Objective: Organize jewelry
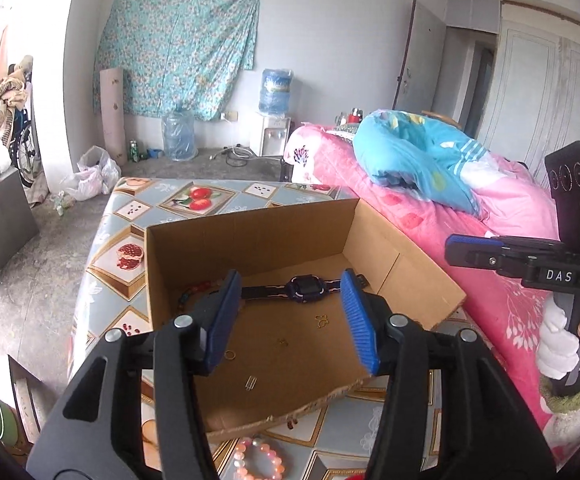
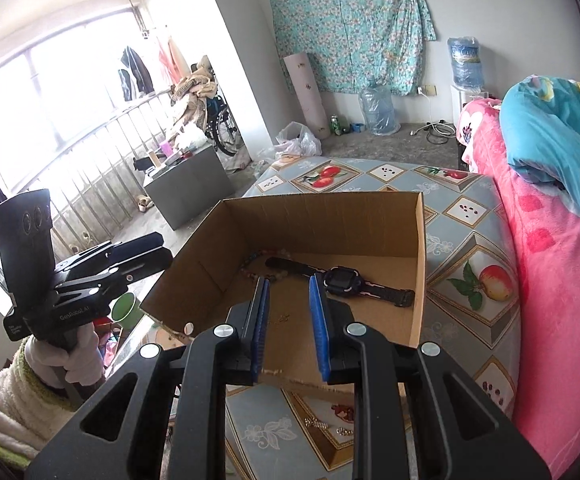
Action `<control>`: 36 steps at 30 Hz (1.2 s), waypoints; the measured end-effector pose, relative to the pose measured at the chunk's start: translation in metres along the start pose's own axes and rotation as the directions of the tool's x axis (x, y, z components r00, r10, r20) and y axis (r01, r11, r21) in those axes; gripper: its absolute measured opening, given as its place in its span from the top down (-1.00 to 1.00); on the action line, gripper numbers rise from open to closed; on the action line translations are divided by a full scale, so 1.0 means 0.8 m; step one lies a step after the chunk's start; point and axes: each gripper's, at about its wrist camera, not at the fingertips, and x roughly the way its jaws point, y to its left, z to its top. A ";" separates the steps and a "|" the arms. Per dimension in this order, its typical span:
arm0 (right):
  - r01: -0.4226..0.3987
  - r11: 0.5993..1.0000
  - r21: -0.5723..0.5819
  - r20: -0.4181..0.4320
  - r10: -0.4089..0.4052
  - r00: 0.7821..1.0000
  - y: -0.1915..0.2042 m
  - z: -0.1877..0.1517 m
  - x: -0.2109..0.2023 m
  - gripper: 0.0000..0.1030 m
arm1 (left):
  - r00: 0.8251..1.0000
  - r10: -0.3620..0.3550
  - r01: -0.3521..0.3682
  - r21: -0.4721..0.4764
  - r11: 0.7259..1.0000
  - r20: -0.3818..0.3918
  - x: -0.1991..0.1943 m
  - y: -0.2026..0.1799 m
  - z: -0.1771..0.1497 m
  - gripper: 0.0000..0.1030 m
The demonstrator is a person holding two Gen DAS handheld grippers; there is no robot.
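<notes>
Box: my landmark, open cardboard box (image 1: 374,240) on the tabletop (image 1: 118,236), near wall torn low.
Watch: dark wristwatch (image 1: 304,289) flat on the box floor, toward the far wall. In, done.
Dark beads: bead string (image 2: 250,266) in the box's far left corner, partly hidden by my left tool in the left view.
Small bits: gold ring (image 1: 230,356), little gold pieces (image 1: 322,321) and a clip (image 1: 250,383) on the box floor nearer the torn wall. In.
Left out: pink bead bracelet (image 1: 259,460) on the tabletop just outside the torn wall; sparkly chain pieces (image 2: 322,426) also outside, near side.
Progress: I judge well past half, those stragglers left.
Left tool: left tool (image 1: 292,322) over the box's near part, pads spread, nothing between them.
Right tool: right tool (image 2: 290,328) over the near wall, narrow gap, pinching nothing I can see.
View split: left view alone shows the pink bracelet and ring; right view alone shows the chain pieces and the bead string clearly.
Surround: pink bed (image 1: 470,216) right of the box.
</notes>
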 end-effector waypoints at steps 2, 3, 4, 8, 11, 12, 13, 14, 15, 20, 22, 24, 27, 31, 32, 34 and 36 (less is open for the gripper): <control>0.019 1.000 0.011 0.011 -0.019 1.000 -0.001 -0.021 -0.019 0.41 | 1.000 0.020 -0.020 -0.017 1.000 0.018 -0.026 0.008 -0.014 -0.03; 0.038 0.999 0.020 0.012 -0.038 0.999 -0.002 -0.032 -0.028 0.24 | 0.999 0.026 -0.025 -0.033 0.999 0.025 -0.038 0.013 -0.023 -0.13; 0.060 0.998 0.030 0.008 -0.061 0.998 -0.002 -0.043 -0.033 0.16 | 0.999 0.031 -0.029 -0.057 0.998 0.030 -0.051 0.018 -0.034 -0.22; 0.145 0.986 0.086 -0.071 -0.139 0.988 -0.004 -0.083 -0.038 -0.04 | 0.997 0.082 -0.082 -0.115 0.990 0.000 -0.082 0.033 -0.079 -0.37; 0.234 0.965 0.117 -0.173 -0.213 0.962 -0.004 -0.110 -0.023 -0.12 | 0.992 0.104 -0.115 -0.161 0.980 -0.077 -0.086 0.041 -0.113 -0.48; 0.256 0.959 0.123 -0.209 -0.227 0.951 -0.002 -0.118 -0.014 -0.12 | 0.987 0.104 -0.123 -0.172 0.977 -0.119 -0.081 0.043 -0.125 -0.49; 0.269 0.955 0.123 -0.238 -0.235 0.942 -0.001 -0.127 -0.004 -0.12 | 0.981 0.110 -0.137 -0.168 0.976 -0.161 -0.074 0.043 -0.136 -0.50; 0.286 0.951 0.120 -0.260 -0.248 0.933 0.002 -0.136 0.004 -0.13 | 0.972 0.127 -0.158 -0.148 0.976 -0.200 -0.066 0.041 -0.147 -0.50; 0.305 0.945 0.117 -0.282 -0.263 0.923 0.005 -0.145 0.012 -0.13 | 0.964 0.143 -0.174 -0.124 0.977 -0.225 -0.058 0.037 -0.156 -0.50; 0.357 0.931 0.081 -0.346 -0.310 0.886 0.022 -0.172 0.048 -0.17 | 0.950 0.139 -0.171 -0.093 0.981 -0.280 -0.027 0.028 -0.193 -0.50; 0.367 0.928 0.069 -0.358 -0.320 0.877 0.025 -0.177 0.058 -0.17 | 0.949 0.131 -0.164 -0.094 0.982 -0.288 -0.020 0.029 -0.203 -0.50; 0.384 0.921 0.063 -0.366 -0.337 0.868 0.026 -0.179 0.066 -0.20 | 0.946 0.122 -0.152 -0.077 0.985 -0.300 -0.011 0.028 -0.207 -0.51; 0.416 0.908 0.044 -0.381 -0.370 0.847 0.026 -0.181 0.075 -0.21 | 0.933 0.131 -0.158 -0.054 0.986 -0.334 0.005 0.027 -0.216 -0.52; 0.439 0.898 0.026 -0.387 -0.396 0.833 0.028 -0.185 0.082 -0.21 | 0.930 0.147 -0.155 0.005 0.988 -0.335 0.009 0.017 -0.224 -0.67; 0.442 0.897 0.016 -0.383 -0.403 0.832 0.030 -0.187 0.083 -0.21 | 0.927 0.155 -0.153 0.033 0.988 -0.342 0.011 0.012 -0.225 -0.68; 0.457 0.889 -0.009 -0.378 -0.426 0.822 0.033 -0.193 0.086 -0.21 | 0.930 0.143 -0.133 0.055 0.990 -0.339 0.013 0.005 -0.226 -0.77; 0.466 0.885 -0.016 -0.379 -0.437 0.816 0.038 -0.200 0.088 -0.21 | 0.933 0.140 -0.127 0.061 0.990 -0.332 0.014 0.003 -0.228 -0.81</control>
